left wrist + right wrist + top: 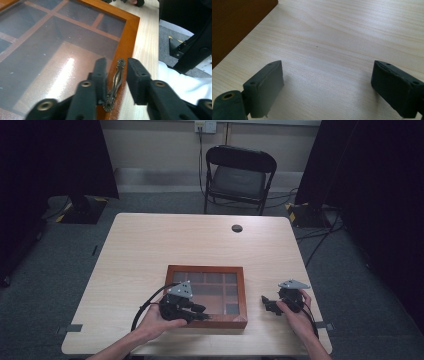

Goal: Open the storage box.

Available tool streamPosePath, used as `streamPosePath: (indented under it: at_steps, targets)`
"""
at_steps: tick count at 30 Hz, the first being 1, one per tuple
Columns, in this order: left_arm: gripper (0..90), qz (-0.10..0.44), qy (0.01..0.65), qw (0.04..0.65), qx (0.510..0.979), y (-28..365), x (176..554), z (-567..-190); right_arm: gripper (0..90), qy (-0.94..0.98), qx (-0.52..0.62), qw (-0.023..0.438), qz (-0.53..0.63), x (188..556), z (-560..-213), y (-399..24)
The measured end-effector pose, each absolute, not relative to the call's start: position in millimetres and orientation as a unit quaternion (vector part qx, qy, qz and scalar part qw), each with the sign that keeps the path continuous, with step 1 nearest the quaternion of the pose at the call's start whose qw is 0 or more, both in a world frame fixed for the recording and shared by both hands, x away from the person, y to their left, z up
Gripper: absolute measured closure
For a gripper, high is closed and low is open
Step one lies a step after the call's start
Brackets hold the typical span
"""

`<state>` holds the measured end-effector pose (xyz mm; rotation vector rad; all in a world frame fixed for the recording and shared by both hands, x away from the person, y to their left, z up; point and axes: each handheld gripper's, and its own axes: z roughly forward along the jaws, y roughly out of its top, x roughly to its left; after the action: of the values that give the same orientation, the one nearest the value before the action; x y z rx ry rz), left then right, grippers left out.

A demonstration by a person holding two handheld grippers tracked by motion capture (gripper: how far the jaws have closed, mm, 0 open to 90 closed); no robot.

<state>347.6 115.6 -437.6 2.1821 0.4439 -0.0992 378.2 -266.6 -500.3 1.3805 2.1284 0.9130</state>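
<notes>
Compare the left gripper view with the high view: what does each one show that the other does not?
The left gripper view alone reveals a small brass handle on the frame, with the left gripper's open jaws on either side of it. The high view alone gives the chair behind the table and the right gripper resting apart. Both share the wooden glass-lidded box and its inner dividers.

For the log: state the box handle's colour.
Dull bronze handle on the box; left gripper view shows it best.
</notes>
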Motion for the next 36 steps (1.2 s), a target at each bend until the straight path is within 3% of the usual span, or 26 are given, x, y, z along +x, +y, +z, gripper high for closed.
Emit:
streamPosePath:
  at_steps: [7,18,36]
  targets:
    - [80.2,-0.042,0.166,0.436,0.884,112.8,347.1,-440.4,10.1,0.77,0.499,0.221,0.33,378.5,-500.3,-266.6]
    - [80.5,-0.03,0.162,0.442,0.882,114.1,344.3,-442.1,10.1,0.77,0.499,0.221,0.33,378.5,-500.3,-266.6]
    - [81.6,-0.056,0.168,0.437,0.882,113.3,350.5,-439.8,9.5,0.771,0.499,0.221,0.33,379.1,-500.3,-266.4]
